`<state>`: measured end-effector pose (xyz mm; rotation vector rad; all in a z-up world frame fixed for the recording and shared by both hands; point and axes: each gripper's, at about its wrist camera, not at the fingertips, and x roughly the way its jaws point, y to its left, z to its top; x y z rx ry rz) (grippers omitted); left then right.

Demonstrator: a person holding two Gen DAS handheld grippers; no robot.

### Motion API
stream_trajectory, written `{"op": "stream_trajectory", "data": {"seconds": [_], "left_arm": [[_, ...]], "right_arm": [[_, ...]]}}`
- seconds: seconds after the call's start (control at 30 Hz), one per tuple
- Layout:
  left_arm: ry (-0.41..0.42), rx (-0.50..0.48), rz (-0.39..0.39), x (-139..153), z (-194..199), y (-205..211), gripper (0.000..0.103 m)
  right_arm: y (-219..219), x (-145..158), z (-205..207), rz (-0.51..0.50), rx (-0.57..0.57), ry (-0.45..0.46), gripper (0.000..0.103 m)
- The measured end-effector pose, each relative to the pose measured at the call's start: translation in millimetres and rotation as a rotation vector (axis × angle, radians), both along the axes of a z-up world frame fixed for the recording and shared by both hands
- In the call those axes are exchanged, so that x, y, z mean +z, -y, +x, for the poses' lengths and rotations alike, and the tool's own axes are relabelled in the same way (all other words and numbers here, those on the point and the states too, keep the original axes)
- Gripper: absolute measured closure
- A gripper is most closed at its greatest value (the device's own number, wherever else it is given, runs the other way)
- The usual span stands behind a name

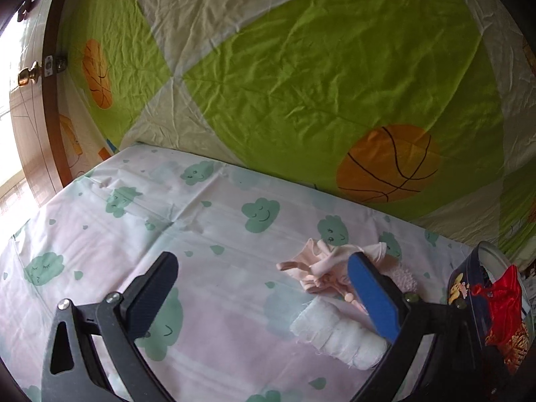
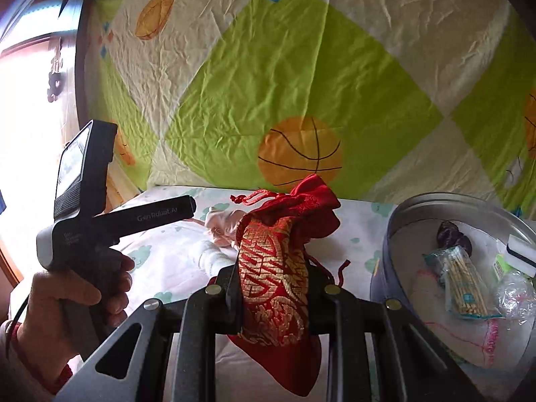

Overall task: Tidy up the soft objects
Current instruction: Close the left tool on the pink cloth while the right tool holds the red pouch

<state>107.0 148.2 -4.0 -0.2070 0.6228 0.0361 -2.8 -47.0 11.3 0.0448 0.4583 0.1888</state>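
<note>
Fingers of the right gripper (image 2: 273, 288) were clamped on a red pouch (image 2: 278, 268), holding it upright just left of a round tin (image 2: 385, 251). The left gripper (image 1: 264, 288) hovered with jaws wide apart above the table, gripped by a hand (image 2: 77, 294). A cloud-print cloth (image 1: 134, 234) covered the table; a green basketball sheet (image 1: 318, 83) hung behind. The pouch carried gold brocade and a drawstring. A pink garment (image 1: 321, 264) and white roll (image 1: 338, 338) lay nearby.
</note>
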Motion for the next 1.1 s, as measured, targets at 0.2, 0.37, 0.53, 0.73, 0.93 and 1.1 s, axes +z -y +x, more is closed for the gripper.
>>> {"op": "stream_trajectory", "data": {"seconds": [0.2,0.37,0.53,0.73,0.93,1.1], "left_arm": [[-0.143,-0.013,-0.099,-16,52,22,0.011],[-0.257,-0.035,-0.094,-43,72,36,0.034],[-0.239,-0.095,-0.025,-44,68,46,0.071],[-0.21,-0.159,-0.026,-38,57,48,0.093],[0.023,-0.192,-0.115,1,23,28,0.093],[0.138,-0.214,-0.196,21,0,12,0.093]], "right_arm": [[17,-4,8,0.013,-0.059,-0.019,0.076],[20,-10,11,0.025,-0.07,-0.053,0.076],[20,-10,12,0.026,-0.077,-0.056,0.076],[20,-9,8,0.024,-0.092,-0.04,0.076],[18,-3,-4,0.008,-0.103,0.032,0.076],[15,2,-11,-0.021,-0.122,0.077,0.076]]}}
